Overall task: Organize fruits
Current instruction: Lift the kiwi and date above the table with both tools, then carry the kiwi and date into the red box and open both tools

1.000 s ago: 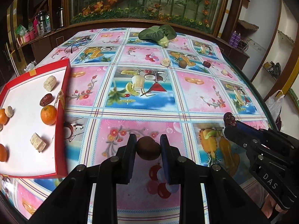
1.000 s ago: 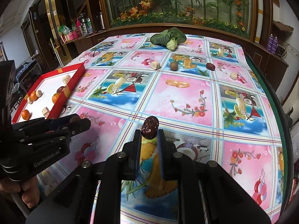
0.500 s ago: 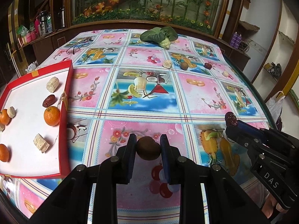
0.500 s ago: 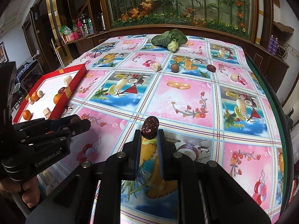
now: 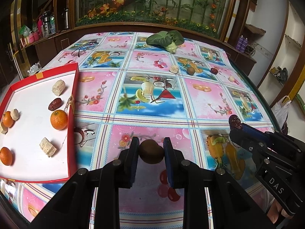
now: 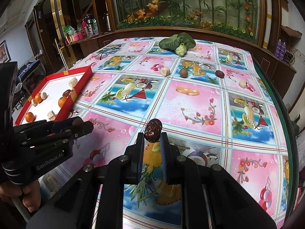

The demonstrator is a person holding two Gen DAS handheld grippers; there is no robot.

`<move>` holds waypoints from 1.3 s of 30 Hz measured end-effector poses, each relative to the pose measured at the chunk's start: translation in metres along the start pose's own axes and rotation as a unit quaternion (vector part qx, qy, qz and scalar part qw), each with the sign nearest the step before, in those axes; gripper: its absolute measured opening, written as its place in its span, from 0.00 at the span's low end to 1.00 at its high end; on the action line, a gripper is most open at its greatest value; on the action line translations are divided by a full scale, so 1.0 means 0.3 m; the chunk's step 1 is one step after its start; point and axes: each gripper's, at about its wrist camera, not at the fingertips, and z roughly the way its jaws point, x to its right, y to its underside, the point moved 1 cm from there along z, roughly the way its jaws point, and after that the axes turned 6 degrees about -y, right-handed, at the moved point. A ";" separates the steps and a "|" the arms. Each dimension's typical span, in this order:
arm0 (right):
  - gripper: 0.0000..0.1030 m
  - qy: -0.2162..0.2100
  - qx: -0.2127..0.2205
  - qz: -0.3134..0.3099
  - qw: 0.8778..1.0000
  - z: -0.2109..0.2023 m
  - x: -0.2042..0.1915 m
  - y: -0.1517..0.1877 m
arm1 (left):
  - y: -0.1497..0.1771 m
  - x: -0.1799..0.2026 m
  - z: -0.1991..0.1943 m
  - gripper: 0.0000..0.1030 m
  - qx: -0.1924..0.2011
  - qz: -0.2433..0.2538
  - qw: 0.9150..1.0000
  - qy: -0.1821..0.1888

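Here the left gripper (image 5: 151, 148) has its fingers clamped on a kiwi (image 5: 151, 151) above the table's (image 5: 200, 99) near edge, just right of the red tray (image 5: 73, 103) (oranges, a date and pale chunks inside). The right gripper (image 6: 152, 139) pinches a date (image 6: 153, 130) between its fingers, off the table.

Home dining room, fruit-print tablecloth (image 5: 152, 99), wooden sideboard with thermoses (image 6: 89, 24), fake-flower display (image 5: 152, 2)
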 end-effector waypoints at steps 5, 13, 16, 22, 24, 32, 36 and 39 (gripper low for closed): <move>0.18 -0.001 0.001 -0.001 1.000 -0.003 -0.009 -0.005 | -0.005 -0.024 -0.017 0.24 0.005 -0.009 1.000 0.001; 0.18 -0.027 0.011 -0.021 0.999 0.011 -0.093 -0.059 | -0.023 -0.208 -0.097 0.24 0.035 -0.062 0.997 -0.027; 0.18 -0.048 0.013 -0.034 0.998 0.033 -0.159 -0.083 | -0.027 -0.323 -0.111 0.24 0.037 -0.096 0.994 -0.049; 0.18 -0.104 0.013 -0.071 0.992 0.099 -0.343 -0.148 | -0.022 -0.551 -0.120 0.24 0.033 -0.154 0.982 -0.104; 0.18 -0.119 0.010 -0.083 0.989 0.127 -0.403 -0.167 | -0.025 -0.606 -0.116 0.24 0.031 -0.166 0.978 -0.120; 0.18 -0.181 -0.014 -0.105 0.978 0.284 -0.602 -0.273 | -0.025 -0.741 -0.085 0.24 0.016 -0.197 0.970 -0.141; 0.18 -0.191 -0.035 -0.115 0.974 0.379 -0.680 -0.305 | -0.024 -0.772 -0.076 0.24 0.012 -0.203 0.969 -0.144; 0.19 -0.191 -0.049 -0.123 0.973 0.441 -0.721 -0.317 | -0.023 -0.795 -0.076 0.24 0.011 -0.207 0.967 -0.147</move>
